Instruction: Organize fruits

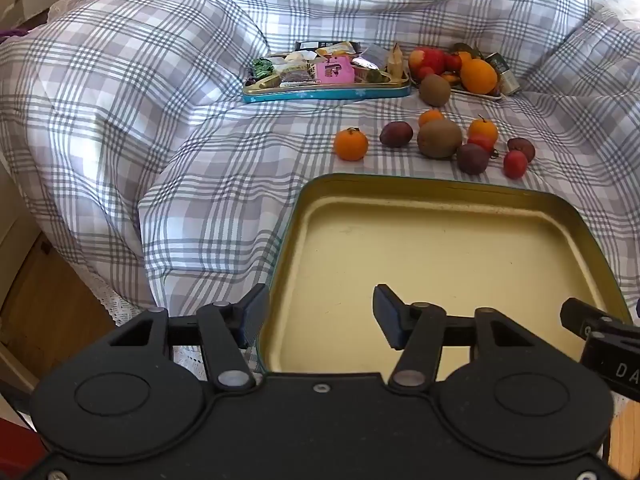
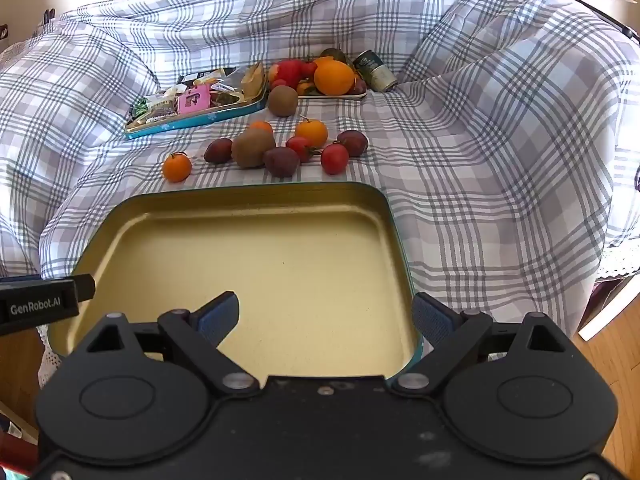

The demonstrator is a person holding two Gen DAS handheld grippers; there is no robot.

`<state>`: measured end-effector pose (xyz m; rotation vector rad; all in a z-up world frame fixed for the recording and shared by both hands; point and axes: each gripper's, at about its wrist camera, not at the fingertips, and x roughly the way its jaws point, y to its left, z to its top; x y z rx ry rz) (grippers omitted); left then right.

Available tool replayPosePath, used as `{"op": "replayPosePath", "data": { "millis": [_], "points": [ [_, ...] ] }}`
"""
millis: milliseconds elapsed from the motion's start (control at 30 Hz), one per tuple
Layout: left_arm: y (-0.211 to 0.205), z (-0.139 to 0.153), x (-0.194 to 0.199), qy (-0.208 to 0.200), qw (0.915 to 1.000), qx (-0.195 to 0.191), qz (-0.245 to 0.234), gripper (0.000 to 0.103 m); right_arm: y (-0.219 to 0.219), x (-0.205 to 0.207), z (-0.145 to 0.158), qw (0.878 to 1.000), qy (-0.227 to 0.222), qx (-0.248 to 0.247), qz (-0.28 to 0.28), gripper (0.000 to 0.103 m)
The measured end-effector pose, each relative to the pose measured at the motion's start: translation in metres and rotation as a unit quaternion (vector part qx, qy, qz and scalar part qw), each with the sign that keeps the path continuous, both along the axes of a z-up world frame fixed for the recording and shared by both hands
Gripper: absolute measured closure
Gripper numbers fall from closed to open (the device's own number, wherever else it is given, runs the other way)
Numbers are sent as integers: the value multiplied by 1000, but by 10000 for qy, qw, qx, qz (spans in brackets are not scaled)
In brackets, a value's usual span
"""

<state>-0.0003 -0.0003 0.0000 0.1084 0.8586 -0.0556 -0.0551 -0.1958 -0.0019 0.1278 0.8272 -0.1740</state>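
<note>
Empty tin point(image 1: 448, 264) point(image 2: 256, 268) lies near edge of the plaid quilt point(image 1: 160, 120) point(image 2: 500, 160), cream inside, teal rim.

Left gripper point(image 1: 316, 316): fingers spread wide, holding nothing. Left finger point(image 1: 252, 312) is outside the tin's left wall, right finger point(image 1: 386, 312) over the tin floor, so the wall stands between them. Cannot tell if either touches it.

Right gripper point(image 2: 326, 318): fingers spread wide, holding nothing. Left finger point(image 2: 218, 316) over the tin floor, right finger point(image 2: 432, 320) outside the right wall.

Loose fruit sits just beyond the tin's far rim:
- mandarin point(image 1: 351, 144) point(image 2: 177, 166), leftmost, apart from the rest
- plum point(image 1: 396, 134) point(image 2: 218, 151)
- kiwi point(image 1: 439, 138) point(image 2: 253, 148), with a 2nd plum point(image 1: 473, 158) point(image 2: 281, 162) just right of it
- 2 more mandarins behind the kiwi
- 2 small red fruits and a 3rd plum at right

Farther back: snack tray point(image 1: 326, 90) point(image 2: 196, 118) of packets at left; at right a white plate point(image 1: 476, 94) point(image 2: 332, 96) piled with an orange point(image 1: 478, 76) point(image 2: 334, 77) and red fruit. A 2nd kiwi point(image 1: 434, 90) point(image 2: 283, 100) rests against the plate's near-left edge. A can point(image 1: 505, 74) point(image 2: 375, 70) lies tipped right of the plate.
</note>
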Motion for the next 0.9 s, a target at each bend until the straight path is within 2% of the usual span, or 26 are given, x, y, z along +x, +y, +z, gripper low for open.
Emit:
{"op": "replayPosePath", "data": {
  "millis": [167,333,900],
  "points": [
    [1,-1,-6,-94,9999,-2,-77,41,-1,4,3,10000,20,15,-3,5],
    [-1,1,-4,-67,9999,78,-60,41,3,-2,-11,10000,13,-19,3,5],
    [-4,0,-6,-74,9998,158,-91,41,2,2,-6,9999,137,-21,26,5]
  ]
}}
